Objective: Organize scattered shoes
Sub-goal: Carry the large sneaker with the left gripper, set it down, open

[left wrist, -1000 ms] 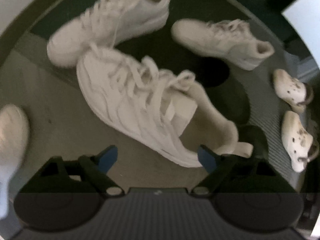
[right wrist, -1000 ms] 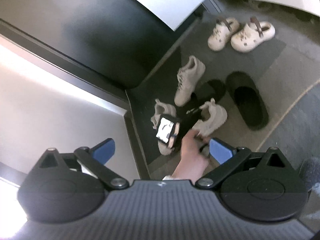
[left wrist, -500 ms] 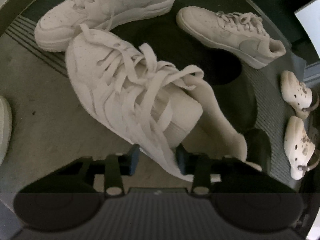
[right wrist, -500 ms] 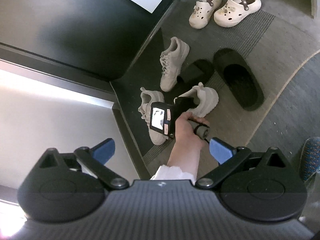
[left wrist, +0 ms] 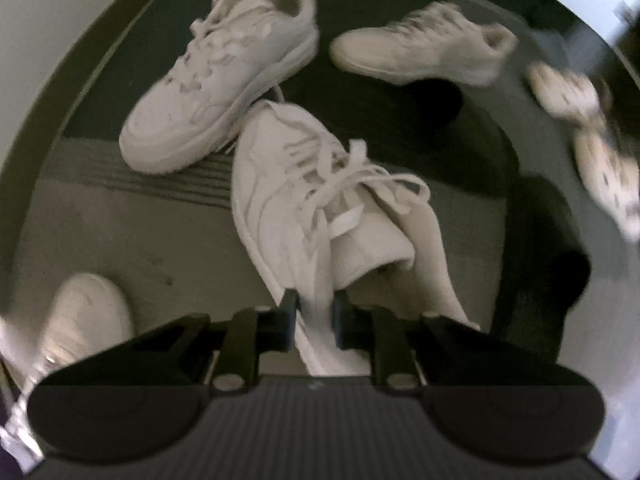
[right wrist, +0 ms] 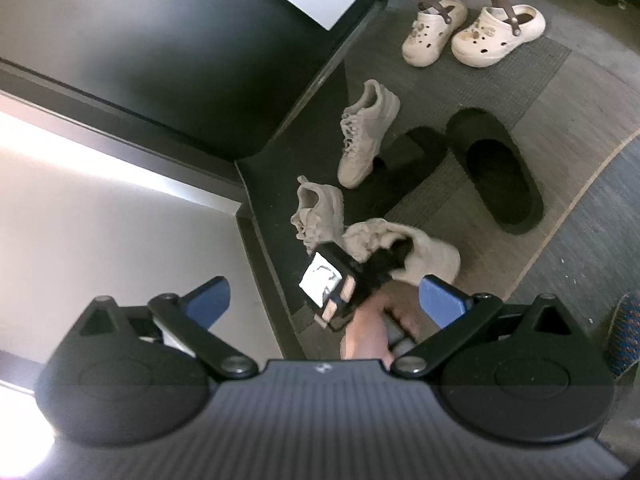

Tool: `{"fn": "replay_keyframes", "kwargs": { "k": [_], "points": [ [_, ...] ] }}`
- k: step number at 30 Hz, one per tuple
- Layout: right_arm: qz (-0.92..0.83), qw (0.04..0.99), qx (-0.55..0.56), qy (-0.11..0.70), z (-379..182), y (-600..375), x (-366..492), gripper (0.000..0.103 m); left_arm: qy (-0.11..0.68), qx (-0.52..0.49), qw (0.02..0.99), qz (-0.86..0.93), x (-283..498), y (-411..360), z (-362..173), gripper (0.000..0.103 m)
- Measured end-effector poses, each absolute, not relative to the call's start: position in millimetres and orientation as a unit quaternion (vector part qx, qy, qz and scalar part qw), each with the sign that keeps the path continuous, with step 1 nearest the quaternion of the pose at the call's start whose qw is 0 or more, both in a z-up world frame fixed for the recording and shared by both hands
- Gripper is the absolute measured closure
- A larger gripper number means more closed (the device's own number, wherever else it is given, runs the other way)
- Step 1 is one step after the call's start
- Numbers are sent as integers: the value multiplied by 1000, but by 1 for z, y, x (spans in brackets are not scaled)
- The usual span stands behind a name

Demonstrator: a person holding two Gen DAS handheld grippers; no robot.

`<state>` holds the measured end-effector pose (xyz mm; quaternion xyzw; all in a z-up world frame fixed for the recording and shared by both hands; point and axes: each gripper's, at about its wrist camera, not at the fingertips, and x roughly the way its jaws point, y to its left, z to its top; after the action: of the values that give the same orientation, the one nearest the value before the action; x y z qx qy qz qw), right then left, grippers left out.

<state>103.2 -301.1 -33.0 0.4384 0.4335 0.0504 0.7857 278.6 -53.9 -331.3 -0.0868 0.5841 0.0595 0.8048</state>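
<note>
The floor mat (right wrist: pixel 532 64) carries the cream clogs (right wrist: pixel 472 32) side by side, black slides (right wrist: pixel 496 172) and scattered white sneakers. The held sneaker (left wrist: pixel 304 200), between the other sneaker (left wrist: pixel 224 92) and the slides, is judged light with a soft collar; grip the stiffer side wall. Left hand-held gripper (left wrist: pixel 314 320) is clamped on that wall; right hand-held gripper (right wrist: pixel 324 300) hangs released, holding nothing.
</note>
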Motion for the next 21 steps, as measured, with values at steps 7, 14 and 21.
{"fn": "replay_keyframes", "kwargs": {
  "k": [7,14,21],
  "points": [
    [70,796,426,424,-23,-297,92,0,597,-29,801,-17,213,-68,-320,86],
    [82,807,407,421,-18,-293,79,0,621,-49,781,-48,177,-63,-343,85],
    [77,815,394,418,-18,-289,77,0,628,-54,774,-49,175,-59,-349,78]
  ]
}}
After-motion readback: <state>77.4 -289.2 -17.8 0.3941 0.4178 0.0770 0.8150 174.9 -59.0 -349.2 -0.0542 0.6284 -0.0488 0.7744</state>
